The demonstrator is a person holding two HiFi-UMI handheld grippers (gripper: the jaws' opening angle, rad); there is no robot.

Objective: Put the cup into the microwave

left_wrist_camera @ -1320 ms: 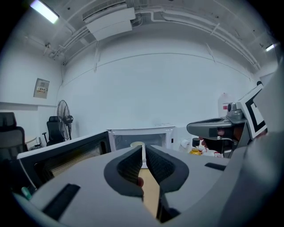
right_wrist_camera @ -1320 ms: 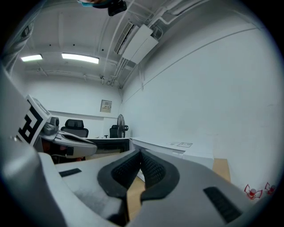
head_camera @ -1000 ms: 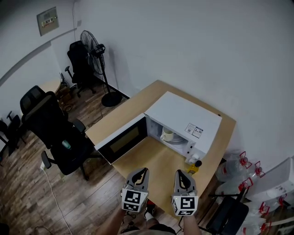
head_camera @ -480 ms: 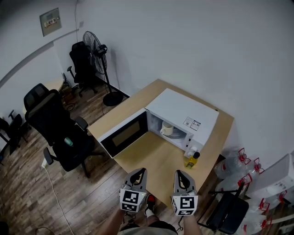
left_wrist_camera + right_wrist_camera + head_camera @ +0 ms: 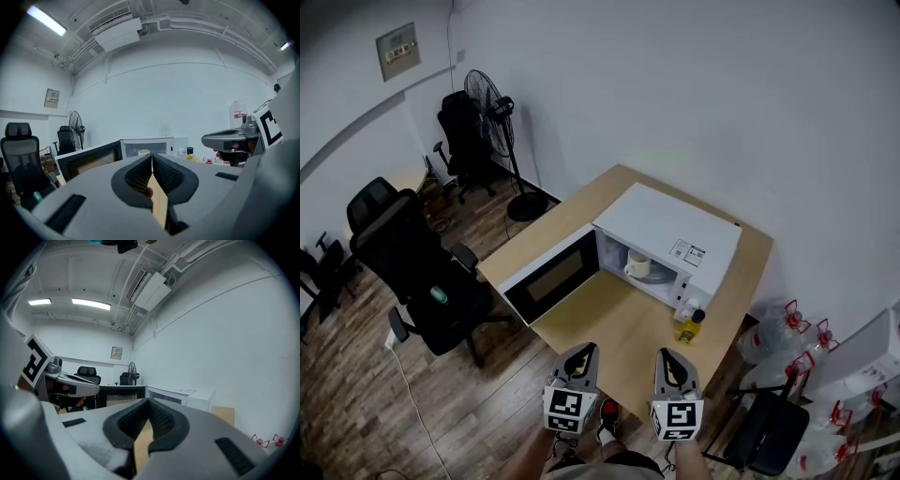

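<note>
A cream cup [image 5: 633,266] sits inside the white microwave [image 5: 675,234], whose black-windowed door [image 5: 551,280] hangs wide open to the left. Both stand on a wooden table [image 5: 623,333]. My left gripper [image 5: 586,354] and right gripper [image 5: 667,360] hover side by side just off the table's near edge, well short of the microwave. Each has its jaws pressed together with nothing between them. In the left gripper view the cup [image 5: 143,152] peeks above the shut jaws, inside the microwave [image 5: 154,145]. The right gripper view shows the microwave [image 5: 180,397] and its door [image 5: 122,393] ahead.
A small yellow bottle with a black cap [image 5: 690,326] stands by the microwave's right front corner. A black office chair [image 5: 412,267] and a standing fan [image 5: 492,103] are on the floor to the left. Water jugs [image 5: 787,333] cluster at the right.
Both grippers have drawn back a little from the table, so the microwave and table sit slightly farther off in the head view. Jaws stay shut; the cup has not moved.
</note>
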